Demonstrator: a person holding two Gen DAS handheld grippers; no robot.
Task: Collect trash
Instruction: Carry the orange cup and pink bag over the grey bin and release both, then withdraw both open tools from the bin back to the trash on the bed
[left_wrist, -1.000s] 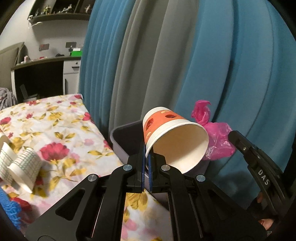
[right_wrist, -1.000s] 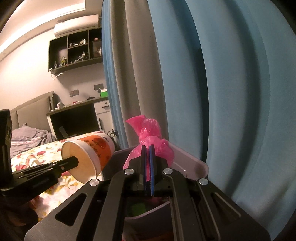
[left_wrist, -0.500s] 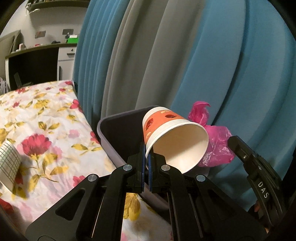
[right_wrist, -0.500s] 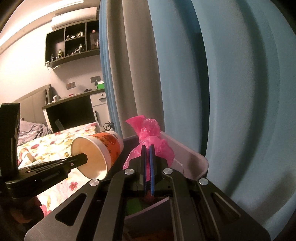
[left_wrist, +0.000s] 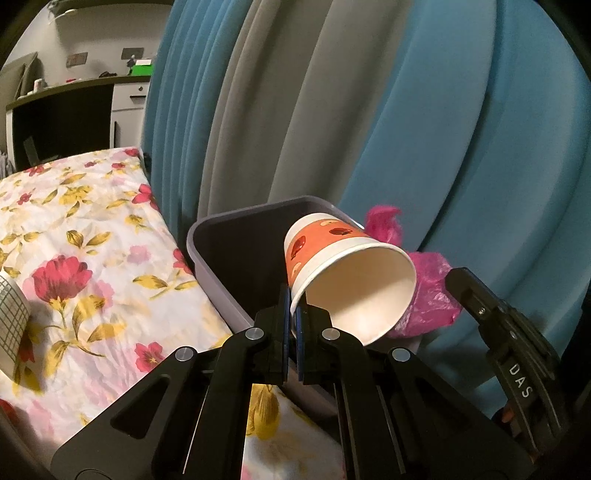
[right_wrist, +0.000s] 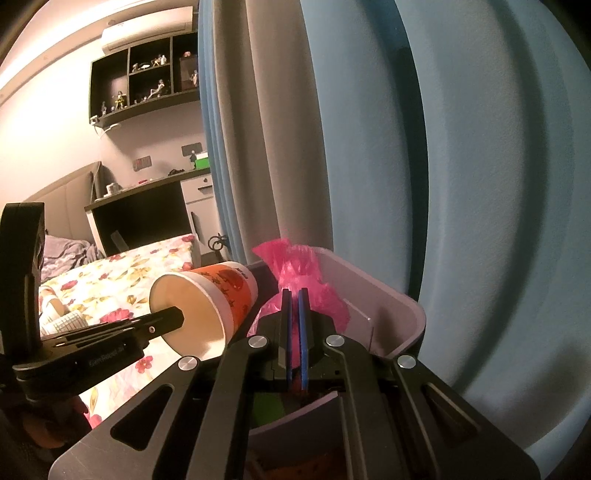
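My left gripper (left_wrist: 293, 295) is shut on the rim of an orange and white paper cup (left_wrist: 332, 258), which lies tilted with its mouth toward the camera, over the open grey bin (left_wrist: 229, 295). From the right wrist view the same cup (right_wrist: 214, 295) hangs on the left gripper (right_wrist: 173, 317) at the bin's near left side. My right gripper (right_wrist: 293, 295) is shut on a knotted pink plastic bag (right_wrist: 295, 269) above the bin (right_wrist: 388, 314). That pink bag (left_wrist: 428, 295) shows behind the cup in the left view. Something green lies inside the bin.
A bed with a floral sheet (left_wrist: 74, 258) lies left of the bin, with a gridded paper cup (left_wrist: 11, 325) on it. Blue and grey curtains (left_wrist: 406, 110) hang right behind the bin. A dark desk (right_wrist: 147, 214) and wall shelves (right_wrist: 147, 85) stand at the far end.
The left gripper has sunk and moved over the bin with the cup, so more of the bin's inside shows. The right gripper and pink bag have stayed nearly still.
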